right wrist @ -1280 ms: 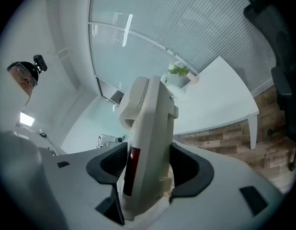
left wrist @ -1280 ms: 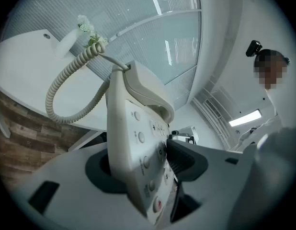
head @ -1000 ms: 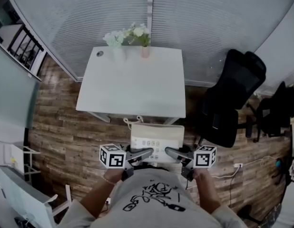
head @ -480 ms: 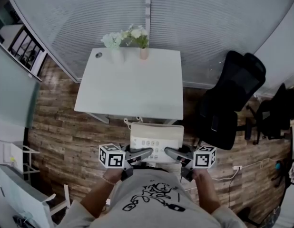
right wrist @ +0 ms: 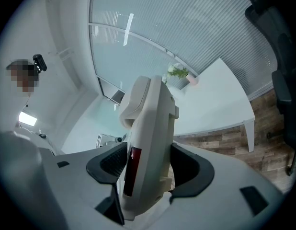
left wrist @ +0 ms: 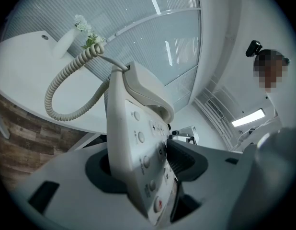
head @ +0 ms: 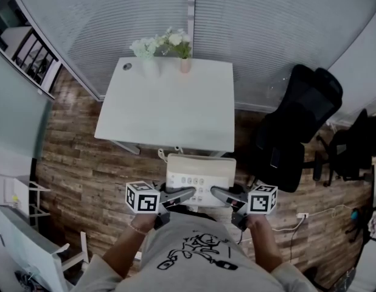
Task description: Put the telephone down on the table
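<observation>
I'm looking down on a plank wood floor [head: 78, 169], brown and streaky. A white desk [head: 167, 111] stands against a wall of grey blinds [head: 103, 17], with a pale post [head: 191, 5] splitting them. At the desk's far edge are flowers [head: 167, 44] in two small vases, one white, one pinkish. Right of the desk there's a black office chair [head: 297, 129], and a second dark chair [head: 352, 142] near the edge. A white cable [head: 325, 210] trails over the floor there. On the far left is a dark rack [head: 33, 59]. The left gripper view catches a bright ceiling light [left wrist: 247, 117].

right gripper [right wrist: 150, 170] | fingers [right wrist: 192, 167] clamped on telephone [right wrist: 153, 123] | white table [right wrist: 216, 99] beyond
</observation>
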`<state>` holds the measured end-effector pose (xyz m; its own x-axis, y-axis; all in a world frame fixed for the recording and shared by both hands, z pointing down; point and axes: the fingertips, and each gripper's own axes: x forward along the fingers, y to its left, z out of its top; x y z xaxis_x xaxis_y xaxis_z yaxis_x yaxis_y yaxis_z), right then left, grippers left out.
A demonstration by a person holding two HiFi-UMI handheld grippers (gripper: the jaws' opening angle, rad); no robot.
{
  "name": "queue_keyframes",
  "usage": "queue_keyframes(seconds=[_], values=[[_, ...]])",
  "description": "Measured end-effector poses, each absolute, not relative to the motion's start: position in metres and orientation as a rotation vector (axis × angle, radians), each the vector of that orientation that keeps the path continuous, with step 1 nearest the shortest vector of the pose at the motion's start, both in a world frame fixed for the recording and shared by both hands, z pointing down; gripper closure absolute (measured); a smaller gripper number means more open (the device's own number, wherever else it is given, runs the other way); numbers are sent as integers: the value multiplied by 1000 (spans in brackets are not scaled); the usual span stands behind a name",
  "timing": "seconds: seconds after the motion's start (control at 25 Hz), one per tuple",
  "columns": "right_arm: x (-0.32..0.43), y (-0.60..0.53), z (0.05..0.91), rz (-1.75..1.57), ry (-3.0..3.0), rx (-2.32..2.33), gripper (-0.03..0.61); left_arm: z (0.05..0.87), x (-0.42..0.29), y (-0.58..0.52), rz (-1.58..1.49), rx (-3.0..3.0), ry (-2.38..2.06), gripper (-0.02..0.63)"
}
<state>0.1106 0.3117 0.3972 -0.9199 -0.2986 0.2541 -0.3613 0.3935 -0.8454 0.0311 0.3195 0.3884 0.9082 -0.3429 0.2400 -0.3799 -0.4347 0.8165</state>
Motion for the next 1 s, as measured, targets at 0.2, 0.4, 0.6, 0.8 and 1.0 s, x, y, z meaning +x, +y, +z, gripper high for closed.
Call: queue_keyframes(seconds=[0.2,0.4,0.6,0.8,1.0], values=[[110,307,397,1576,-2570,606,282,389,31,315,33,2060,-520,368],[108,296,398,1582,-2571,608,282,391,29,304,35,2057,-518,368],[106,280,400,1584,-2563,613,282,393,26,289,33,2050,-519,368],[94,257,399,1599,-2565,609,282,389,15,265,38,2055,-519,368],[82,233,396,1600,-2558,620,282,388,4,240,45,2060,-508,368]])
